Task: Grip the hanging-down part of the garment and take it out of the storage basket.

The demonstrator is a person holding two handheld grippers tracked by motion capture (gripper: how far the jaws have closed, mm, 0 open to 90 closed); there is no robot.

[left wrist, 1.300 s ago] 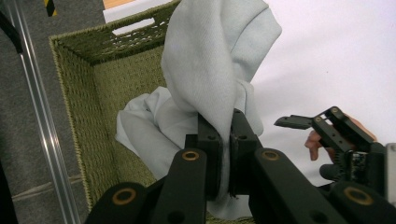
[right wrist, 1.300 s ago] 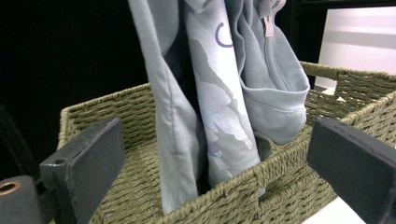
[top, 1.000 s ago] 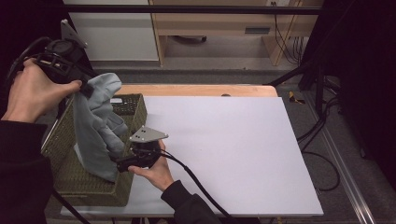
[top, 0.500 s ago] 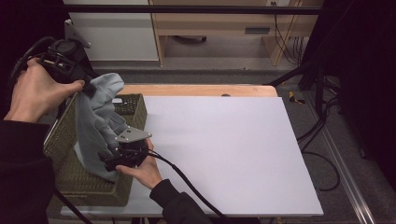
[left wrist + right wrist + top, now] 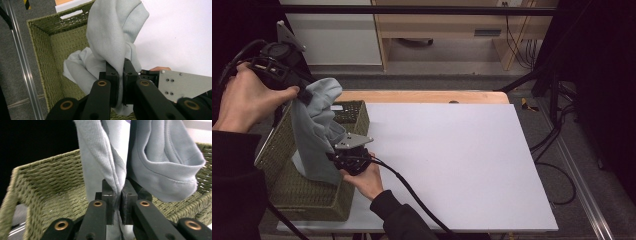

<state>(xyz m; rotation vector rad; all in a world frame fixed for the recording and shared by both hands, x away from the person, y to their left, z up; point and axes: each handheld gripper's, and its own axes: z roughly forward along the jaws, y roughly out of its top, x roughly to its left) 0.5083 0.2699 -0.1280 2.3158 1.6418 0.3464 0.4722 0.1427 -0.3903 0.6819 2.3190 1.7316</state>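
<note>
A pale grey-blue garment (image 5: 314, 132) hangs out of a green woven basket (image 5: 302, 192) at the table's left. My left gripper (image 5: 304, 95) holds its top high over the basket, jaws shut on the cloth (image 5: 112, 37). Lower down, at the basket's right wall, my right gripper (image 5: 336, 159) has just been closing and now pinches a seamed fold of the same garment (image 5: 160, 165). In the right gripper view its jaws stand tight on the fabric edge, with the basket (image 5: 42, 185) behind. The left gripper view shows more cloth lying in the basket (image 5: 50, 50).
The white tabletop (image 5: 462, 160) stretches to the right of the basket. A wooden strip (image 5: 422, 96) runs along its far edge. A black cable (image 5: 412, 192) trails from the right gripper across the table's front. Furniture and cables stand beyond the table.
My right gripper moved left up to the hanging garment and shut on a fold of it. The left hand kept still with the cloth's top.
</note>
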